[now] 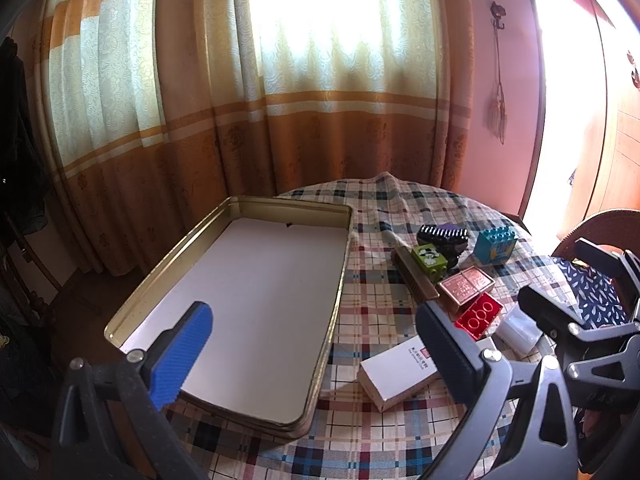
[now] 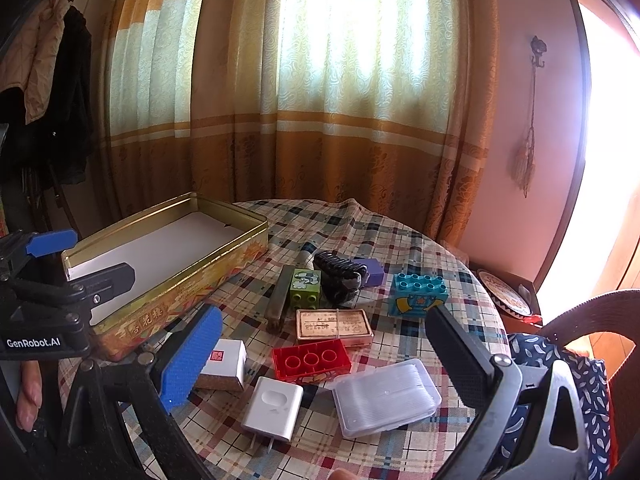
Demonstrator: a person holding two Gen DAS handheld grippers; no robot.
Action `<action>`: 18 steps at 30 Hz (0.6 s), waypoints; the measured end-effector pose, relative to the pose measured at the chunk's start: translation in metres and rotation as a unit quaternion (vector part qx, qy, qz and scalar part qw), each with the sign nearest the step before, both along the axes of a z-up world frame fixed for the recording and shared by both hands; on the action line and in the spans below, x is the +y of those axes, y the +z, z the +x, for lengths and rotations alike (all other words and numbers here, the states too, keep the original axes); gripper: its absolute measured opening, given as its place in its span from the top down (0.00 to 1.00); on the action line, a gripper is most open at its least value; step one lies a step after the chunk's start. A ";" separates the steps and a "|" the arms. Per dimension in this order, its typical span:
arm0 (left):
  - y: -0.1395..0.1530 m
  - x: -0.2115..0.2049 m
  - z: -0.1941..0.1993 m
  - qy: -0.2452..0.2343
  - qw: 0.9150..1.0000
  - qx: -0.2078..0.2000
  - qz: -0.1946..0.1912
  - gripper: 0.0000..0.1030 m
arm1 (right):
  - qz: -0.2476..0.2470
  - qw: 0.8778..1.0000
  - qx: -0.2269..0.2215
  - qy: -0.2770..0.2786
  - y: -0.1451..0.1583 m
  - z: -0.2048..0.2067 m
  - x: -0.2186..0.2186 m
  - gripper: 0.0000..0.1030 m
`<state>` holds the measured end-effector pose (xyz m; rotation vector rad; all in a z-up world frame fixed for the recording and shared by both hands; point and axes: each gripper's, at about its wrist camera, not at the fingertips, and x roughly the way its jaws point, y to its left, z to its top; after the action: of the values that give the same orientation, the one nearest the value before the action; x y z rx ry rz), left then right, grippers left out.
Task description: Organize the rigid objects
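Right wrist: gold tin [image 2: 180,280] open, white-lined, holding nothing.

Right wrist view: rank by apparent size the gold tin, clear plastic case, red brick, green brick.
1. gold tin
2. clear plastic case, though nearest the camera, which inflates it
3. red brick
4. green brick, farther back, so true size is unsure

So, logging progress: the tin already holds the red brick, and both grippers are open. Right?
Not quite. The tin holds nothing but its white liner; the red brick lies on the tablecloth, as the right wrist view shows. Both the left gripper and right gripper are open.
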<state>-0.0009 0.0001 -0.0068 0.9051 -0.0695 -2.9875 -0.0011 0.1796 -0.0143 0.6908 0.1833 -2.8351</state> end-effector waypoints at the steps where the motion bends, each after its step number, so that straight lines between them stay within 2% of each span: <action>1: 0.000 0.000 0.000 0.000 1.000 -0.001 0.000 0.00 | 0.000 1.000 0.000 0.000 0.000 0.000 0.000 0.01; 18: -0.002 0.001 0.001 -0.001 1.000 -0.005 -0.001 0.00 | 0.002 1.000 -0.006 0.002 -0.002 0.000 -0.001 0.01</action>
<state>-0.0002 0.0013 -0.0093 0.9195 -0.0731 -2.9840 -0.0010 0.1789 -0.0165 0.7088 0.1881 -2.8274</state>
